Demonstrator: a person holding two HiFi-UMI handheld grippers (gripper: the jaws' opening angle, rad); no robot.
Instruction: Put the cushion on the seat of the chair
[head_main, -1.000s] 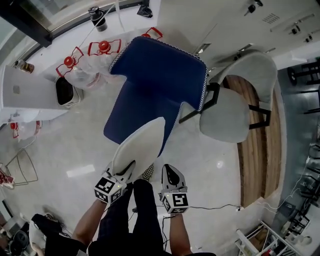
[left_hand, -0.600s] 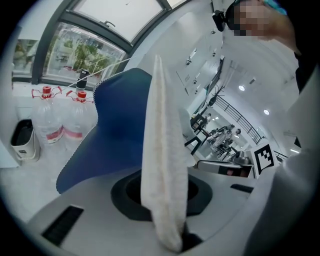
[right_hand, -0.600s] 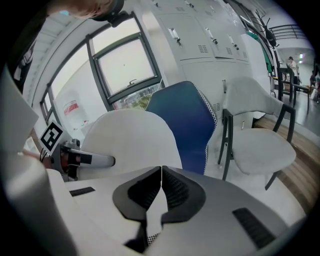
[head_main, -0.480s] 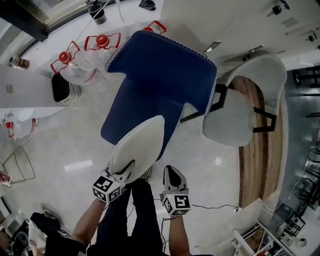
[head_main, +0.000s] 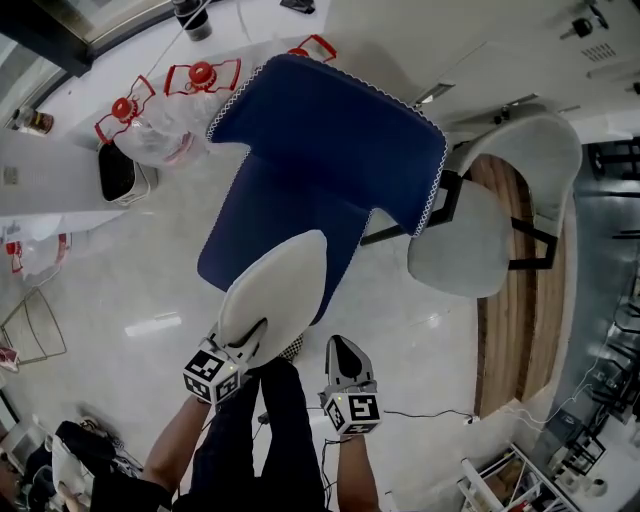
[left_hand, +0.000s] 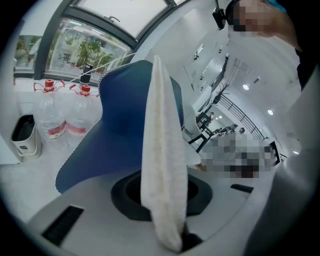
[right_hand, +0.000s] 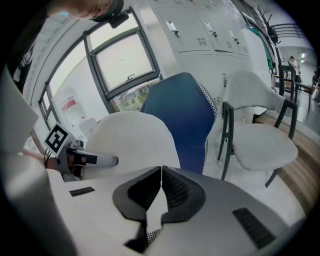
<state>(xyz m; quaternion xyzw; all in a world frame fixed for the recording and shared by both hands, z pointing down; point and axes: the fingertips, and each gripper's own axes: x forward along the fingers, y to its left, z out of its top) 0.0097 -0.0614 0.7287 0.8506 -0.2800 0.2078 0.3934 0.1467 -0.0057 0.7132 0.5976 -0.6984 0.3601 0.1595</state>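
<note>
The left gripper (head_main: 250, 340) has its jaws nearly together, pinched on the near edge of the white cushion (head_main: 275, 295), which sticks out toward 12 o'clock with its far end over the front lip of the seat (head_main: 265, 235) of the blue chair (head_main: 325, 140); it looks held above the seat, not yet resting. The right gripper (head_main: 340, 348), at 3 o'clock of the left one, is fully closed on nothing and gives no support. So it's a one-edge hold, and that's the worry: the cushion could sag or slip from that thin pinch, or, released too near the lip, tip off onto the floor (head_main: 150, 290). A drift toward 2 o'clock would bring it to the grey chair (head_main: 460, 250) instead; the water bottles (head_main: 150, 130) at 10 o'clock sit well apart
</note>
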